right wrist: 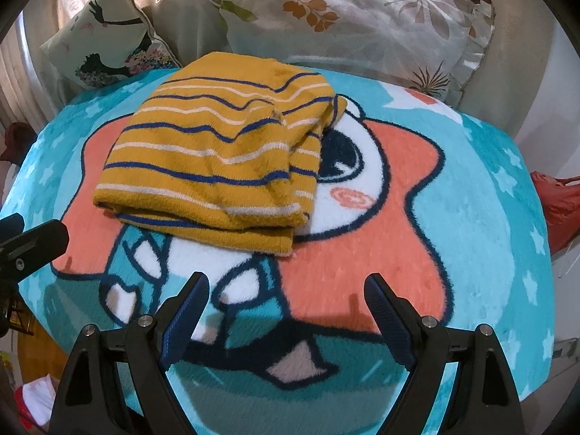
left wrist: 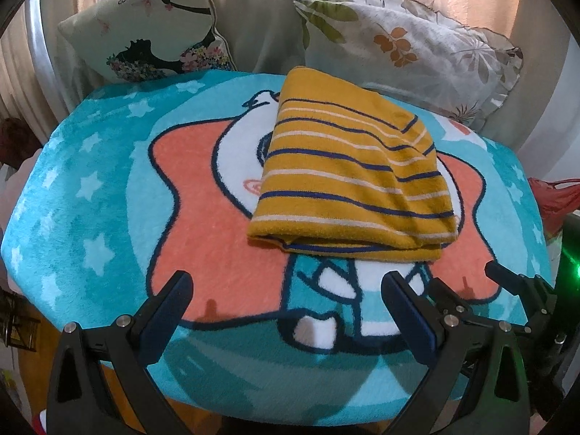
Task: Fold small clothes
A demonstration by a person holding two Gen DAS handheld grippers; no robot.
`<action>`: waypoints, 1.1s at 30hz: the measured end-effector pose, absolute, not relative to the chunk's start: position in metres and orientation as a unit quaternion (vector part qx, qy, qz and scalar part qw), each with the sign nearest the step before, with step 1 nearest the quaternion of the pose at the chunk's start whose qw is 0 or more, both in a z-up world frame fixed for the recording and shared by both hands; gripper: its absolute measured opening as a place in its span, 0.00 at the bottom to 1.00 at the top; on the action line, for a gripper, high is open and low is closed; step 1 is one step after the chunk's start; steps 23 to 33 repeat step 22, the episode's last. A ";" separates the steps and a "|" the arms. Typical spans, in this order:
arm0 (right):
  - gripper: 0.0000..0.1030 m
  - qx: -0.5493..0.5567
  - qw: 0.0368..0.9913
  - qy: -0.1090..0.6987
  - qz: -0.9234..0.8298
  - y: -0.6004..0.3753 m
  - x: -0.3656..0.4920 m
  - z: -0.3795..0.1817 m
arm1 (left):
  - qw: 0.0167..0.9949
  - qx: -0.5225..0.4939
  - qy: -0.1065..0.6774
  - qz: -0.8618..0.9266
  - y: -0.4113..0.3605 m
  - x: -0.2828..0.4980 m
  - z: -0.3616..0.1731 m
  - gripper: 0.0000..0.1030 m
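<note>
A mustard-yellow garment with navy and white stripes (left wrist: 353, 177) lies folded in a thick bundle on the cartoon blanket (left wrist: 90, 199). It also shows in the right wrist view (right wrist: 217, 166). My left gripper (left wrist: 286, 286) is open and empty, a short way in front of the bundle's near folded edge. My right gripper (right wrist: 286, 290) is open and empty, also in front of the bundle and a little to its right. The right gripper's fingers (left wrist: 514, 279) show at the right edge of the left wrist view. The left gripper's finger (right wrist: 36, 243) shows at the left edge of the right wrist view.
The blanket (right wrist: 489, 217) is turquoise with an orange star and covers a raised surface. A cushion with a black figure print (left wrist: 152, 25) and a leaf-print pillow (left wrist: 406, 47) lean at the back. A red item (right wrist: 558, 199) lies off the right edge.
</note>
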State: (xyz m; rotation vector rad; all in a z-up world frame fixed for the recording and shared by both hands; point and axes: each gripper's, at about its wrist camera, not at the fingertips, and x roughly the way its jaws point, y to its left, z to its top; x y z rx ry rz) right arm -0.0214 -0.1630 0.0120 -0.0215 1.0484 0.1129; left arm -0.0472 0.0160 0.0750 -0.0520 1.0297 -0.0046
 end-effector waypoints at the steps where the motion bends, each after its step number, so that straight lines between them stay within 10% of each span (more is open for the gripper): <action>1: 0.88 -0.011 0.865 0.499 0.054 -0.164 -0.021 0.012 | 0.870 -0.026 0.493 -0.003 0.015 -0.046 0.075 1.00; 33: 0.88 -0.012 0.870 0.489 0.065 -0.178 -0.016 0.016 | 0.866 -0.028 0.499 -0.015 -0.003 -0.037 0.071 1.00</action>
